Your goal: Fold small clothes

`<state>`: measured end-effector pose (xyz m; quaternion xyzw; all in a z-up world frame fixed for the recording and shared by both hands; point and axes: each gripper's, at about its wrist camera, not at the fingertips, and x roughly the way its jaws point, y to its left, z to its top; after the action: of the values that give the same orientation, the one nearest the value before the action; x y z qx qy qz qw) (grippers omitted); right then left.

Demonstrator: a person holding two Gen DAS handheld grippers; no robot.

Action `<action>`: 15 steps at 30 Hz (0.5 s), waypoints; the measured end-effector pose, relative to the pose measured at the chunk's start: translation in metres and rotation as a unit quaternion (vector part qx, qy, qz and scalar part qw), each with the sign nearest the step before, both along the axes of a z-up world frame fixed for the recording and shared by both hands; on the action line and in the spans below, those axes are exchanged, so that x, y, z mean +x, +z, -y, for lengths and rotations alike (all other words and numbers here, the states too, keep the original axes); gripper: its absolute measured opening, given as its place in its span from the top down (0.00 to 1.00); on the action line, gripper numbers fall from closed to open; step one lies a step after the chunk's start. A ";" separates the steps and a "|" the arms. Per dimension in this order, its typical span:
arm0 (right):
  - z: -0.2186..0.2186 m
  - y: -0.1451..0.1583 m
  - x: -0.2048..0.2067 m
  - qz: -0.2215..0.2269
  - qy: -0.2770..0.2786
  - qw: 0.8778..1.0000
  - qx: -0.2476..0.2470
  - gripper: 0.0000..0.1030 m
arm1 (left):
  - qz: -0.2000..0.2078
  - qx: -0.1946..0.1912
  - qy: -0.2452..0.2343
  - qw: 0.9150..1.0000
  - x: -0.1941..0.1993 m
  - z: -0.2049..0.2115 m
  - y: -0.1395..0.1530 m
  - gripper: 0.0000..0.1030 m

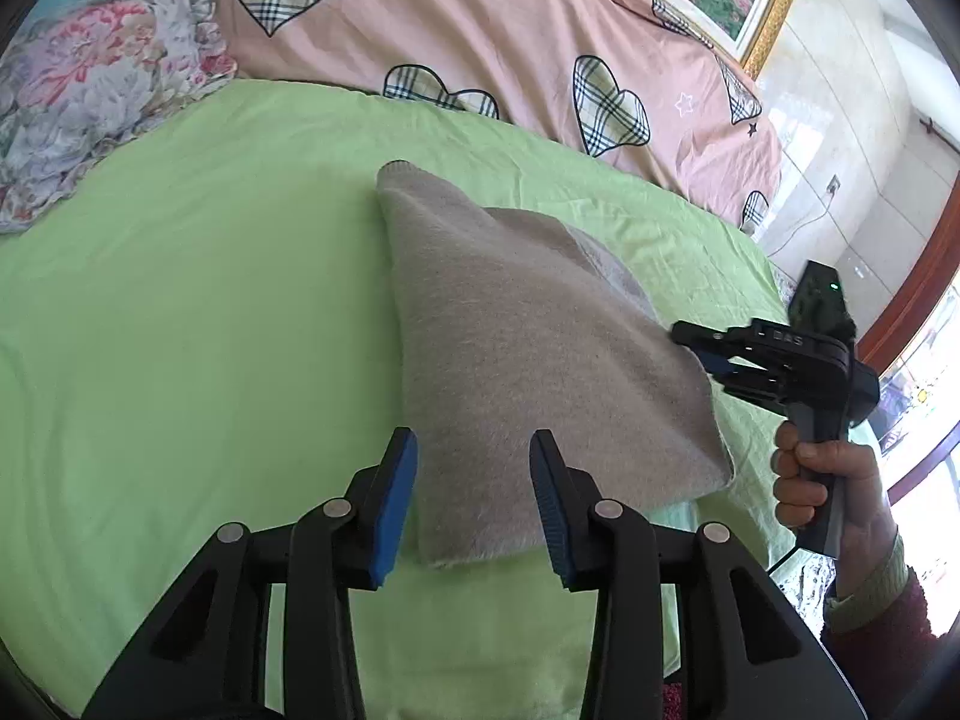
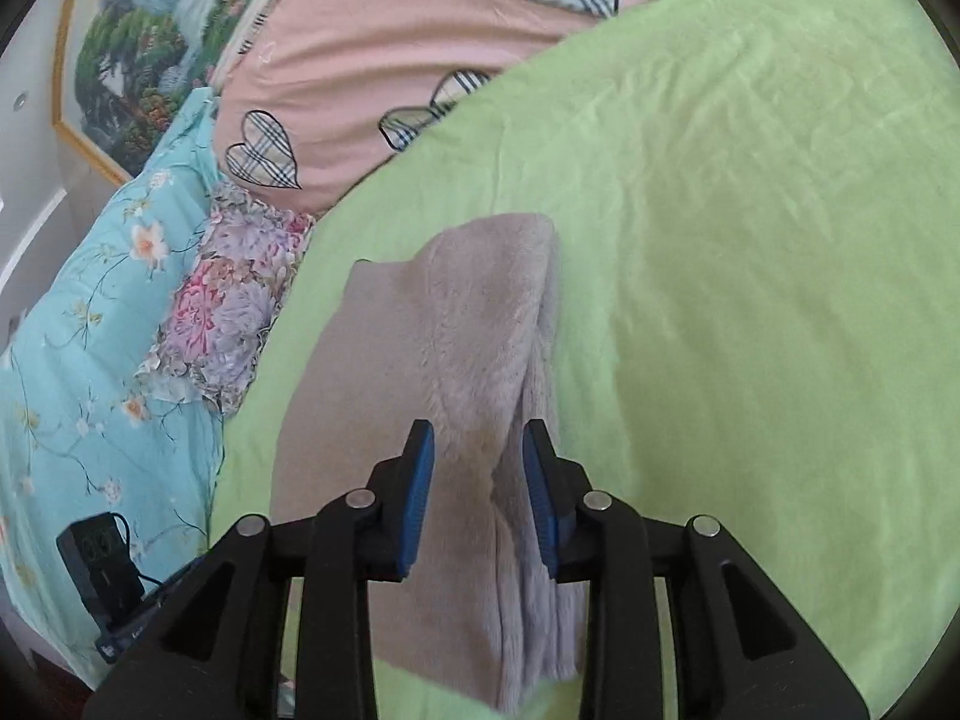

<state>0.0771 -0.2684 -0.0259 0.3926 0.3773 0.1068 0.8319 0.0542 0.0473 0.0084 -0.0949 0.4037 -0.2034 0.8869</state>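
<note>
A small beige fleecy garment (image 1: 528, 336) lies folded on the green bedsheet (image 1: 198, 312). My left gripper (image 1: 474, 486) hovers over the garment's near edge. Its blue pads (image 1: 396, 510) stand apart and the cloth lies flat beneath them, not pinched. In the right wrist view the same garment (image 2: 456, 324) runs away from me, with a soft fold at its right side. My right gripper (image 2: 480, 480) straddles that fold with both pads clear of the fabric. From the left wrist view the right gripper (image 1: 705, 348) sits at the garment's right edge, held by a hand (image 1: 804, 480).
A pink quilt with plaid hearts (image 1: 480, 30) lies along the far side of the bed. Floral bedding (image 1: 90, 90) is bunched at the far left. A framed picture (image 2: 138, 42) hangs on the wall. A black box with a cable (image 2: 99, 564) shows low on the left.
</note>
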 end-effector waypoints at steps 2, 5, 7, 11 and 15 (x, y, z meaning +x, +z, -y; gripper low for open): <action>-0.005 -0.008 0.012 -0.011 0.010 1.000 0.015 0.69 | -0.010 -0.003 -0.006 1.000 0.006 0.005 -0.005 0.61; -0.012 -0.005 0.018 -0.001 0.019 1.000 -0.008 0.86 | -0.015 -0.004 -0.023 1.000 0.011 0.016 -0.007 0.61; -0.009 0.010 0.018 0.016 0.010 0.999 -0.039 0.87 | -0.009 -0.008 -0.038 0.999 0.012 0.021 -0.005 0.61; -0.006 0.022 0.025 0.020 0.008 0.995 -0.099 0.88 | -0.013 -0.012 -0.061 0.998 0.018 0.033 -0.010 0.61; -0.011 -0.010 0.030 -0.017 0.016 0.993 -0.119 0.88 | -0.031 0.021 -0.070 0.997 0.019 0.046 -0.028 0.61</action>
<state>0.1074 -0.2572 -0.0360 0.2862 0.4077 0.0682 0.8644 0.0729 0.0015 -0.0199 -0.0540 0.4407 -0.2538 0.8594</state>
